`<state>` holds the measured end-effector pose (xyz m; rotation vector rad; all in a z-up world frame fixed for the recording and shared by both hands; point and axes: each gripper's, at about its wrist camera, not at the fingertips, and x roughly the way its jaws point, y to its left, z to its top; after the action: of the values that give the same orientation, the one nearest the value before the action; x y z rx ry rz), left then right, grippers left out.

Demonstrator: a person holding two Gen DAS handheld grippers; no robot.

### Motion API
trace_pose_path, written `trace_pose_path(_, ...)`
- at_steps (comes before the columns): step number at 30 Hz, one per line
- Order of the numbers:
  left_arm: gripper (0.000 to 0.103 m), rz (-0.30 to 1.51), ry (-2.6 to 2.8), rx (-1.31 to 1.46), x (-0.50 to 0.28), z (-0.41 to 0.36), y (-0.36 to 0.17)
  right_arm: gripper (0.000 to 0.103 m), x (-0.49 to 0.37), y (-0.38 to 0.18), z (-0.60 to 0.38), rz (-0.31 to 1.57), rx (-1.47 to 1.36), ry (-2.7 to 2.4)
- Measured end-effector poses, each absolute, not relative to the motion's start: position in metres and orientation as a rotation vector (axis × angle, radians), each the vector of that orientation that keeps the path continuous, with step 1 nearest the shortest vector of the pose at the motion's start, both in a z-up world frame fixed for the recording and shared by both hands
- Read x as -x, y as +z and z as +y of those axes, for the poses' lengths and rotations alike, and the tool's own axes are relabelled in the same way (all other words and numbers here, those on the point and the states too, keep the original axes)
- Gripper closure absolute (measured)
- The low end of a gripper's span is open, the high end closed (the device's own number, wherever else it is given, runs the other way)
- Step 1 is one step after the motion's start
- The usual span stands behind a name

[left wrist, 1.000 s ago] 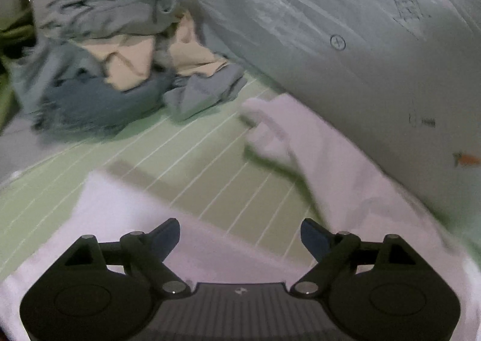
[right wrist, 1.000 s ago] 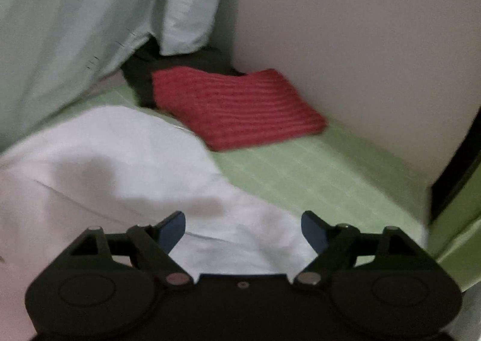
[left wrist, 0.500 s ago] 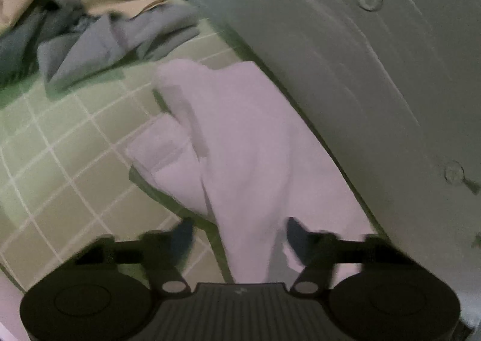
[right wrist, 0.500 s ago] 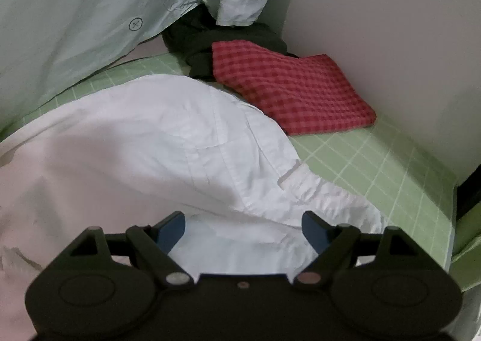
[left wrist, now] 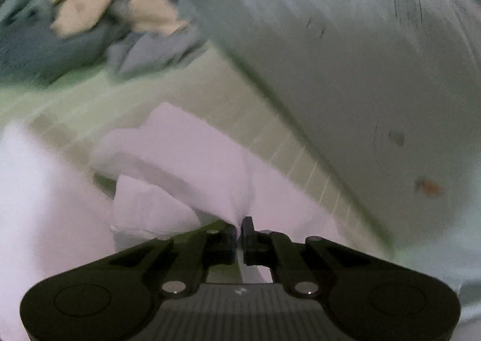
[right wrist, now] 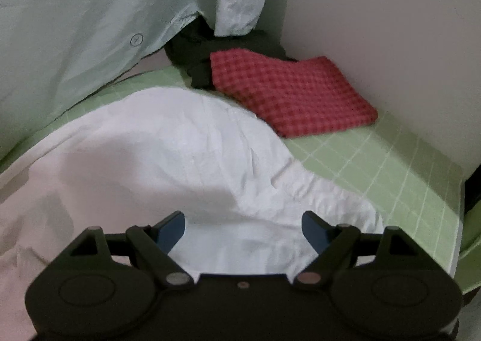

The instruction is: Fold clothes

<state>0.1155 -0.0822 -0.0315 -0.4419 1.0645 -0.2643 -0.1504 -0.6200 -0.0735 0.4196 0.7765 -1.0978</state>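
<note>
A white shirt point(right wrist: 168, 148) lies spread on the green checked sheet point(right wrist: 375, 160). My left gripper point(left wrist: 239, 228) is shut on the white shirt's sleeve point(left wrist: 186, 160) and holds it raised, with the cuff end hanging folded in front of it. My right gripper point(right wrist: 243, 228) is open and empty, hovering just above the shirt's body near its right edge.
A heap of grey-blue and beige clothes point(left wrist: 90, 22) lies at the far left. A pale green quilt point(left wrist: 345, 55) rises along the back. A folded red checked cloth point(right wrist: 291, 94) and a dark garment point(right wrist: 195, 52) lie by the white wall point(right wrist: 390, 25).
My left gripper has closed on the sleeve and lifted it; a second ago it was open above the shirt. My right gripper stays open and has shifted slightly over the shirt.
</note>
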Motion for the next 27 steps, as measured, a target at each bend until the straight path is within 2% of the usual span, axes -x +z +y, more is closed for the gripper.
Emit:
trace_pose_path(5,0.099,1.235,-0.192,0.492,-0.075,-0.052,-0.065,0.018,0.153,-0.086,-0.606,0.810,-0.440,-1.044)
trace_pose_path(7,0.099,1.215,-0.150,0.541,-0.074,-0.038,-0.063,0.018,0.149,-0.087,-0.600,0.816,-0.439,-1.012)
trace_pose_path(10,0.080,1.131,-0.113,0.585,-0.080,-0.020,-0.051,0.018,0.141,-0.084,-0.594,0.807,-0.419,-0.976)
trace_pose_path(12,0.063,1.060,-0.098,0.587,-0.091,-0.012,-0.041,0.018,0.135,-0.081,-0.592,0.802,-0.402,-0.961)
trace_pose_path(17,0.042,1.038,-0.060,0.576,-0.126,-0.002,-0.042,0.018,0.123,-0.079,-0.587,0.818,-0.376,-0.945)
trace_pose_path(24,0.040,1.159,-0.060,0.626,-0.160,-0.007,-0.077,0.018,0.113,-0.084,-0.579,0.871,-0.343,-0.952)
trace_pose_path(26,0.041,1.166,-0.067,0.629,-0.162,-0.009,-0.080,0.018,0.111,-0.086,-0.576,0.885,-0.337,-0.951)
trace_pose_path(27,0.048,1.162,-0.067,0.626,-0.162,-0.011,-0.079,0.018,0.109,-0.087,-0.575,0.891,-0.333,-0.949)
